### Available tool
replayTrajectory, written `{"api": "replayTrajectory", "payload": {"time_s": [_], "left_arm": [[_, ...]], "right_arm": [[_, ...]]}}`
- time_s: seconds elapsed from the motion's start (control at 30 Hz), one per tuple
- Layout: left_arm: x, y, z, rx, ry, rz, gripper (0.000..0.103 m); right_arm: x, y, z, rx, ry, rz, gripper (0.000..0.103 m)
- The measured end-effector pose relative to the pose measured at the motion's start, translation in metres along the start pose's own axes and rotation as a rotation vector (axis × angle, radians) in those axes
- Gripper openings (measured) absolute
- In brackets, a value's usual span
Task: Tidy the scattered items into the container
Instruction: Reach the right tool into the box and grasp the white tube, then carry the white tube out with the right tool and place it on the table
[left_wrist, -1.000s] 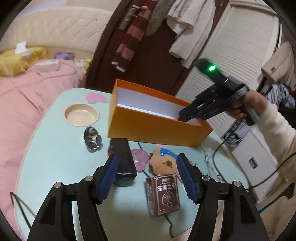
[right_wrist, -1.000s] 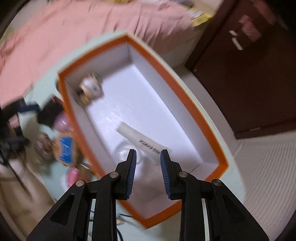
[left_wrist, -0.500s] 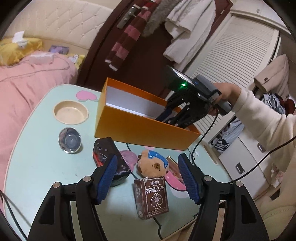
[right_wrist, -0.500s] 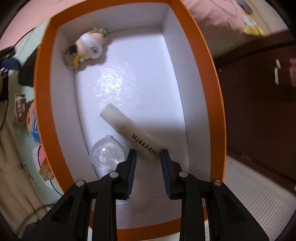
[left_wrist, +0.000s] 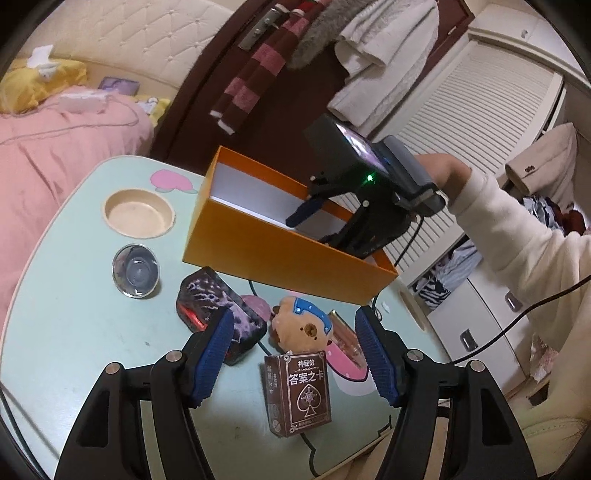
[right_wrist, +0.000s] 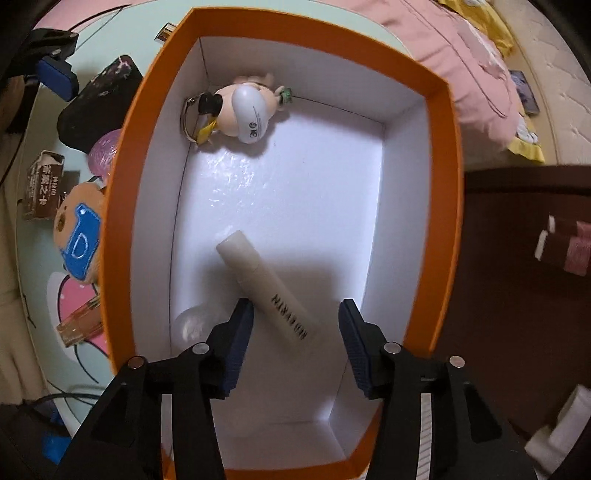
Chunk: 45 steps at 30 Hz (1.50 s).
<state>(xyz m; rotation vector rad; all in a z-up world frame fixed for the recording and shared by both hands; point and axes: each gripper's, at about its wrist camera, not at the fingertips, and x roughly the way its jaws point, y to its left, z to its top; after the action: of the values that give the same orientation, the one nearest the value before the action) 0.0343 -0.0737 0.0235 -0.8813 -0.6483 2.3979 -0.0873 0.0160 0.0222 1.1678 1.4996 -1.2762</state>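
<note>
Right hand-held gripper (right_wrist: 295, 332) opening, apparently empty.

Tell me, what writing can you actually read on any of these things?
"神秘的 答案之卡" above a spade sign: front of the brown card box.
"D": blue patch on the plush bear.
Tube in the orange box: dark lettering, too blurred to read.
White toy: small mark, unreadable.

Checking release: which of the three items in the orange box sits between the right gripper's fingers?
The cream tube, lying flat on the box floor between the just-opened right gripper. The duck keychain is at the far end; the clear dome sits outside the fingers.
</note>
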Motion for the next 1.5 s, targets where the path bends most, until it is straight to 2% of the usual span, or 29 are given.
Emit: {"api": "replayTrajectory", "payload": {"time_s": [0.07, 0.1, 0.13, 0.17, 0.23, 0.4, 0.63, 0.73, 0.83, 0.93, 1.0, 1.13, 1.23, 1.37, 1.47, 1.5], "left_arm": [[0.0, 0.0, 0.0, -0.004, 0.003, 0.001, 0.067], [0.0, 0.001, 0.0, -0.006, 0.003, 0.001, 0.067], [0.0, 0.001, 0.0, -0.009, 0.004, 0.001, 0.067], [-0.001, 0.001, 0.0, -0.009, 0.002, 0.0, 0.067], [-0.002, 0.0, 0.0, -0.008, -0.001, -0.002, 0.067], [-0.003, -0.001, 0.0, -0.006, -0.009, 0.001, 0.067], [0.0, 0.0, 0.001, 0.0, -0.008, 0.019, 0.067], [0.001, 0.0, 0.0, 0.004, -0.004, 0.025, 0.067], [0.002, 0.0, 0.0, 0.007, 0.0, 0.033, 0.067], [0.003, -0.002, -0.001, 0.02, 0.004, 0.052, 0.067], [0.004, -0.004, -0.001, 0.034, 0.008, 0.067, 0.067], [0.0, -0.012, 0.002, 0.082, -0.002, 0.1, 0.067], [-0.003, -0.023, 0.009, 0.123, -0.004, 0.113, 0.067], [-0.003, -0.042, 0.027, 0.196, 0.014, 0.13, 0.067], [0.007, -0.062, 0.049, 0.292, 0.051, 0.206, 0.066], [0.018, -0.069, 0.06, 0.328, 0.085, 0.231, 0.066]], "right_arm": [[0.0, -0.007, -0.003, 0.025, -0.024, 0.055, 0.049], [0.001, -0.012, -0.005, 0.053, -0.035, 0.088, 0.046], [0.001, -0.017, -0.007, 0.096, -0.049, 0.117, 0.035], [0.001, -0.02, -0.008, 0.137, -0.053, 0.143, 0.019], [0.001, -0.023, -0.013, 0.209, -0.07, 0.163, 0.019], [-0.013, -0.018, -0.032, 0.339, -0.158, 0.114, 0.019], [-0.088, -0.012, -0.081, 0.57, -0.441, 0.067, 0.019], [-0.113, 0.011, -0.112, 0.639, -0.536, 0.137, 0.019], [-0.11, 0.029, -0.112, 0.69, -0.551, 0.232, 0.019], [-0.089, 0.052, -0.12, 0.771, -0.508, 0.303, 0.019], [-0.067, 0.069, -0.13, 0.825, -0.488, 0.322, 0.019], [-0.036, 0.101, -0.143, 0.948, -0.511, 0.326, 0.019], [-0.024, 0.109, -0.153, 1.037, -0.575, 0.371, 0.019], [-0.027, 0.12, -0.161, 1.108, -0.68, 0.264, 0.02], [-0.037, 0.129, -0.181, 1.167, -0.847, 0.246, 0.026], [-0.038, 0.134, -0.186, 1.196, -0.908, 0.24, 0.026]]}}
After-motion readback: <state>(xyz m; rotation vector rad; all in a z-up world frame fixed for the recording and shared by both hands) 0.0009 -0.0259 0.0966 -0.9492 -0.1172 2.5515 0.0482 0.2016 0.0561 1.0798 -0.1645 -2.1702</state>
